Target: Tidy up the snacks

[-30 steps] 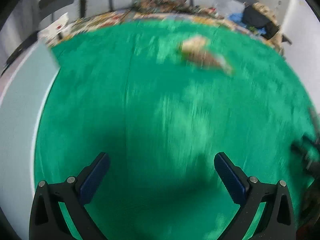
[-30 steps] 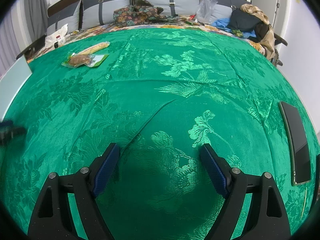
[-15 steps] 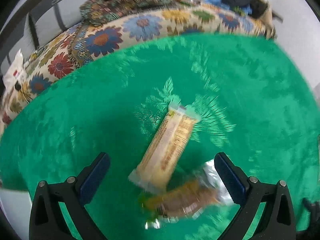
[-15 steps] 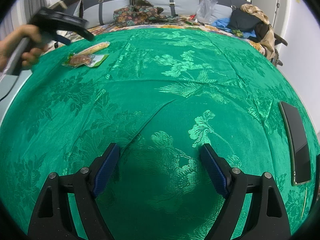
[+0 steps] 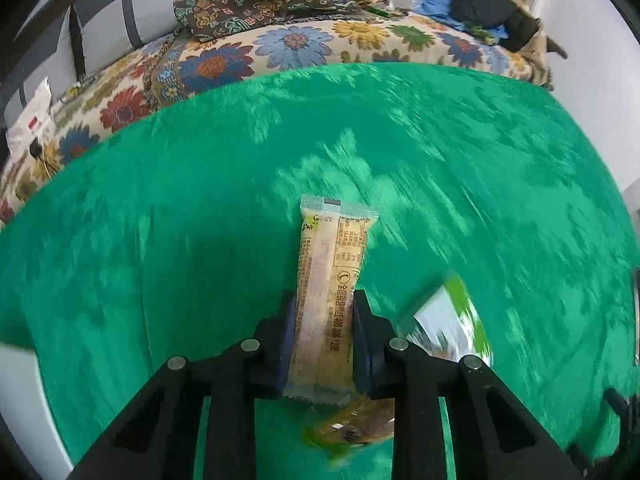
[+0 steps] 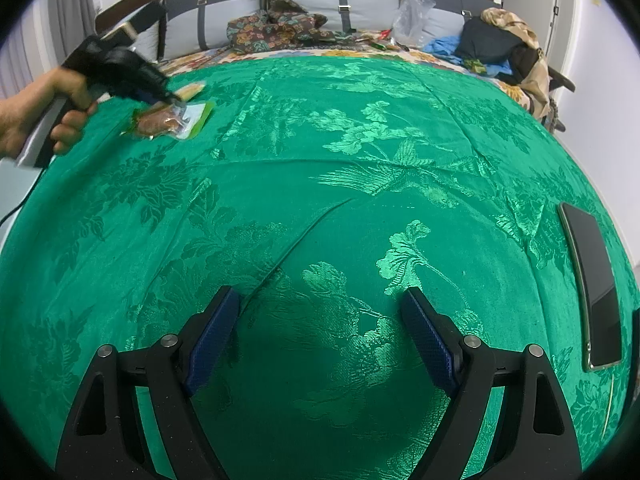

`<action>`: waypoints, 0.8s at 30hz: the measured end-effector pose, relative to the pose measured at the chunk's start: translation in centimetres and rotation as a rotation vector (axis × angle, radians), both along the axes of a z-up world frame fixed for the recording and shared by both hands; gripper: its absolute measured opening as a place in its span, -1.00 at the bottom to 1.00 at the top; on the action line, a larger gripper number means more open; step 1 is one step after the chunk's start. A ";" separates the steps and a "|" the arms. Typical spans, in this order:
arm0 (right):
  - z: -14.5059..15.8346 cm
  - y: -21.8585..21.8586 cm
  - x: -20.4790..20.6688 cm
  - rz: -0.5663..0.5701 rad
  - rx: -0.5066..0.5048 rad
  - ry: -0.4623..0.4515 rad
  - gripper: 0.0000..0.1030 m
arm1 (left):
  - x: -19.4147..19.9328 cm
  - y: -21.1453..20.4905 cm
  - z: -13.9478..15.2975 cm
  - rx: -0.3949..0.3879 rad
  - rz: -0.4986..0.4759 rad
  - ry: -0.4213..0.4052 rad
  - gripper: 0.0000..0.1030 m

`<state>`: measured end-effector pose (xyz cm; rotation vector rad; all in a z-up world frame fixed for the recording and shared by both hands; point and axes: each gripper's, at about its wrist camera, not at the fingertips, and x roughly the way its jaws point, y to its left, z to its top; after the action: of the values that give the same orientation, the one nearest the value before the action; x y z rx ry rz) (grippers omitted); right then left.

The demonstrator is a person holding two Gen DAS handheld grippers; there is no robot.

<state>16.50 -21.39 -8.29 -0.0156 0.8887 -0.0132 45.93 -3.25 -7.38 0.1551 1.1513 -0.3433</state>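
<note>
Early stage; left gripper (image 5: pixel 323 336) just closed, clamped on long snack bar (image 5: pixel 330 280) over green bedspread (image 5: pixel 160 240); second snack packet (image 6: pixel 170 120) (clear wrapper) just beside, unsorted; right gripper (image 6: pixel 320 336) wide open, empty; destination not visible.

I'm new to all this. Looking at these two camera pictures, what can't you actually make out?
- Left wrist view: the second snack packet is smeared by blur and partly hidden behind the left gripper, which is shut on the long snack bar.
- Left wrist view: the bar's small print is too fine to read.
- Right wrist view: the dark flat slab at the picture's edge is too distorted to identify.
</note>
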 end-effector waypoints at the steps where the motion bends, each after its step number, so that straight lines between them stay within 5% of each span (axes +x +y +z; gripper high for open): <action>1: 0.0 0.0 0.0 0.000 0.001 0.000 0.67 | -1.0 0.0 0.0 -0.008 -0.008 0.003 -0.50; 6: 0.0 0.0 0.0 0.000 0.000 0.000 0.67 | -8.0 0.2 0.5 -0.079 -0.027 0.001 -0.50; 11: 0.0 0.0 0.0 0.000 0.002 -0.001 0.67 | -14.7 6.0 1.7 -0.201 0.159 0.001 -0.50; 22: 0.0 0.0 0.0 0.000 0.002 -0.001 0.67 | -24.5 15.4 0.3 -0.118 0.452 -0.043 -0.49; 24: 0.0 0.0 0.0 0.000 0.002 -0.001 0.67 | -25.0 15.8 -0.8 -0.101 0.481 -0.048 -0.28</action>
<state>16.53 -21.40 -8.33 -0.0134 0.8879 -0.0119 20.98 12.51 -8.19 -0.2008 1.0828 0.0289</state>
